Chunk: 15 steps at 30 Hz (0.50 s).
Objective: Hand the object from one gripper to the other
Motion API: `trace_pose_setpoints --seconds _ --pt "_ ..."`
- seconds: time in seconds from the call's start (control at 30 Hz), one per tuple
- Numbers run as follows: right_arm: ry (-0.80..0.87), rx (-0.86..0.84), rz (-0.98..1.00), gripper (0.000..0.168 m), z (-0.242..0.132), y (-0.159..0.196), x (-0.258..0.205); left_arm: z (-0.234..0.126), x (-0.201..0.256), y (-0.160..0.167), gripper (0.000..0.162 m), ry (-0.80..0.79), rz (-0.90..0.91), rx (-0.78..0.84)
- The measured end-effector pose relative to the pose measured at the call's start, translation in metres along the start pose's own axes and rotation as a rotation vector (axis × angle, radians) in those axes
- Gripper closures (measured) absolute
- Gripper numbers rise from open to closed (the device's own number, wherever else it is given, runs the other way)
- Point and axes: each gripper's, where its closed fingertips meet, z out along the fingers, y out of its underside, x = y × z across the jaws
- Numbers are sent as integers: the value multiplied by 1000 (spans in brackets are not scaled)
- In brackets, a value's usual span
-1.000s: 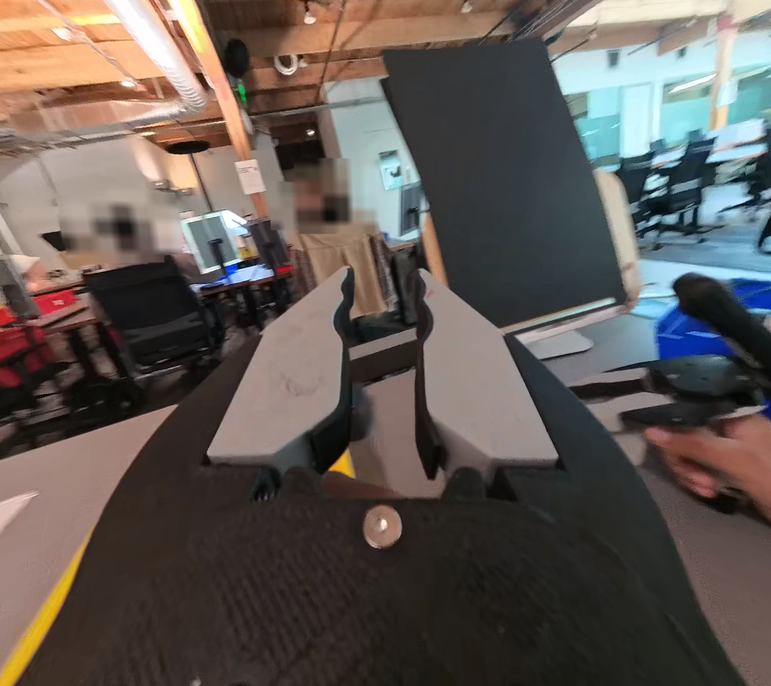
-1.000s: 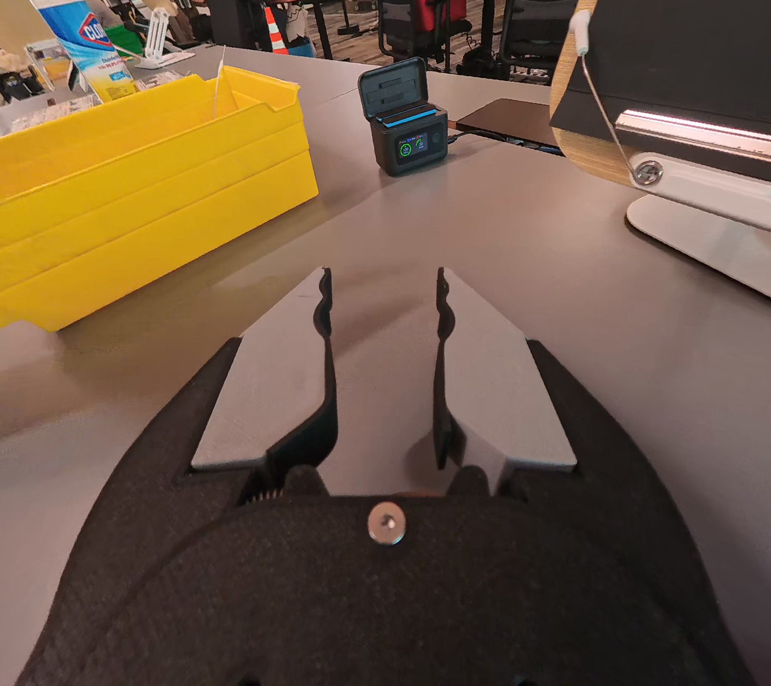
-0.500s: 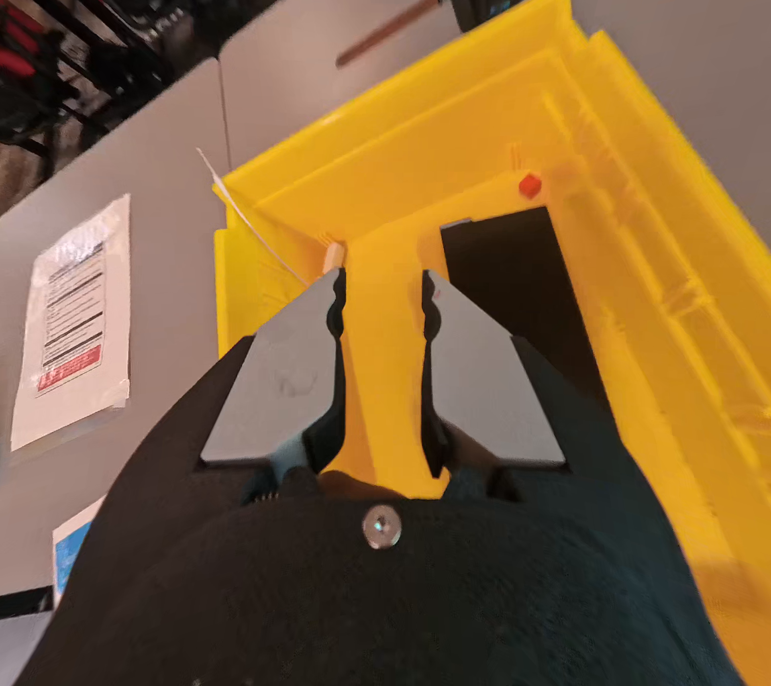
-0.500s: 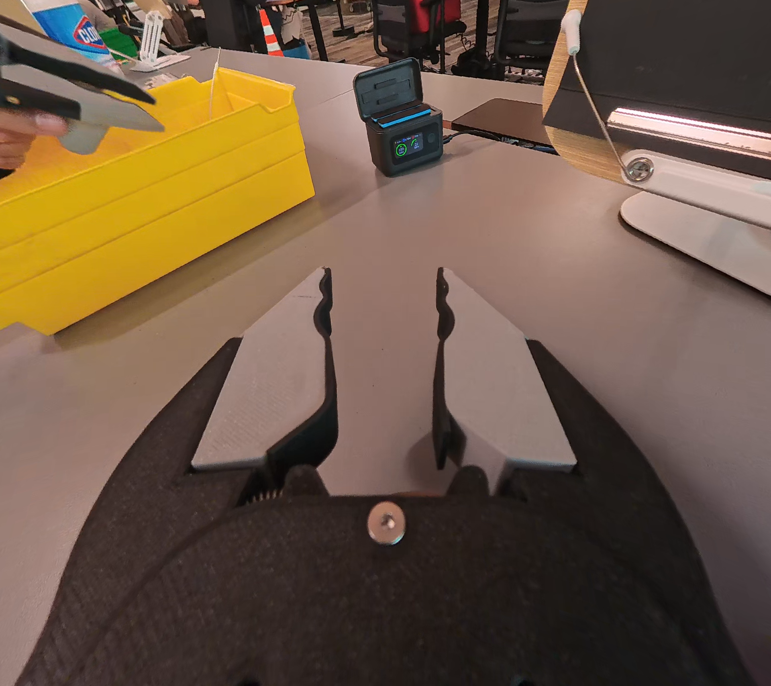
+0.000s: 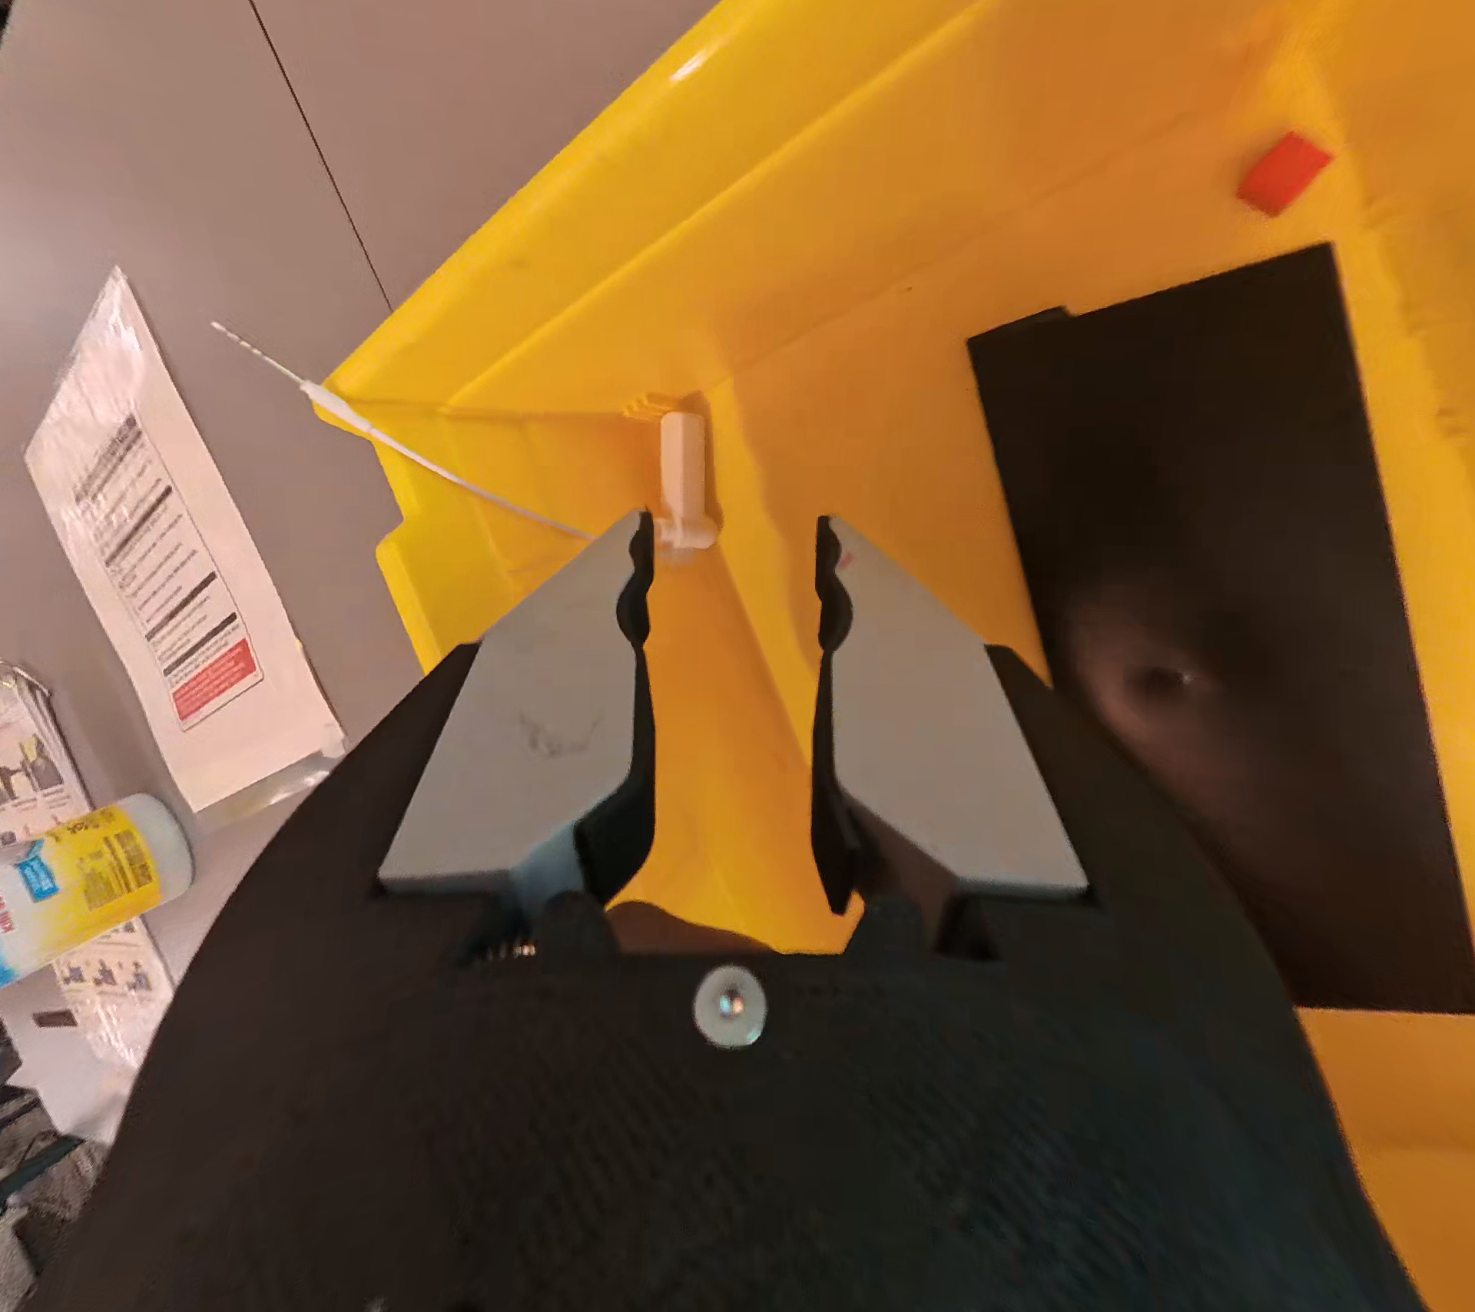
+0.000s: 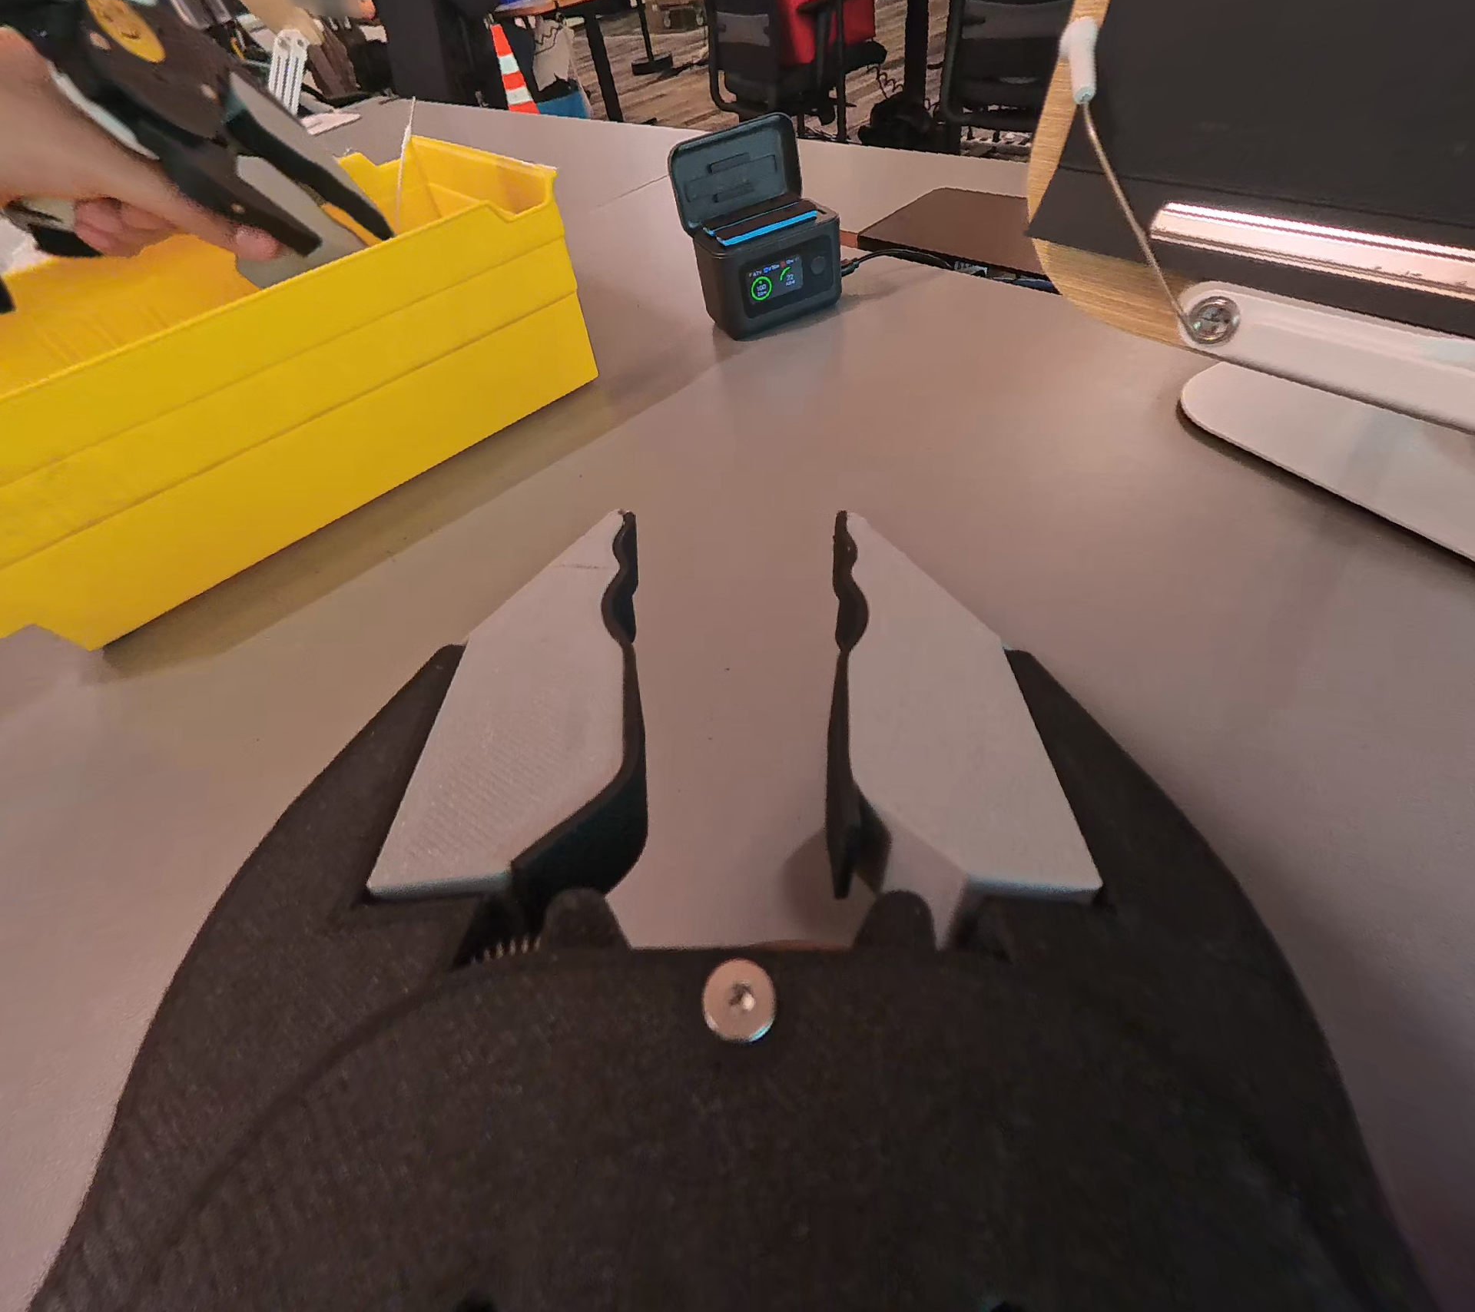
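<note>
Zip-tie tag [image 5: 682, 476] stands lengthwise in bin [image 5: 878, 172] corner, before gaping left claw [image 5: 730, 527].

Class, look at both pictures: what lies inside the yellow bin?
Inside the yellow bin: a white tool with a thin stem in the corner, a small red block and a black flat panel. The open left gripper covers the nearer floor.

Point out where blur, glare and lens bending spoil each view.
Left wrist view: black panel smeared lower right, small glint on the bin rim. Right wrist view: left gripper and hand motion-blurred, bright streak on the stand, table edges bowed.
</note>
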Motion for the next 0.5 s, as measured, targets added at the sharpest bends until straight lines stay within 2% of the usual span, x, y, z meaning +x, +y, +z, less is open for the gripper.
trace_pose_setpoints --seconds 0.03,0.17,0.3,0.5 --pt "-1 -3 -4 122 0 0 0 2 0 2 124 23 -6 -25" --pt "-14 -16 -14 122 2 2 -3 13 -3 6 110 78 -38 -115" --pt "-23 -21 -21 123 2 2 -5 25 -9 4 112 40 0 -148" --pt "-38 -25 -11 123 3 3 -6 42 1 19 114 141 -49 -266"
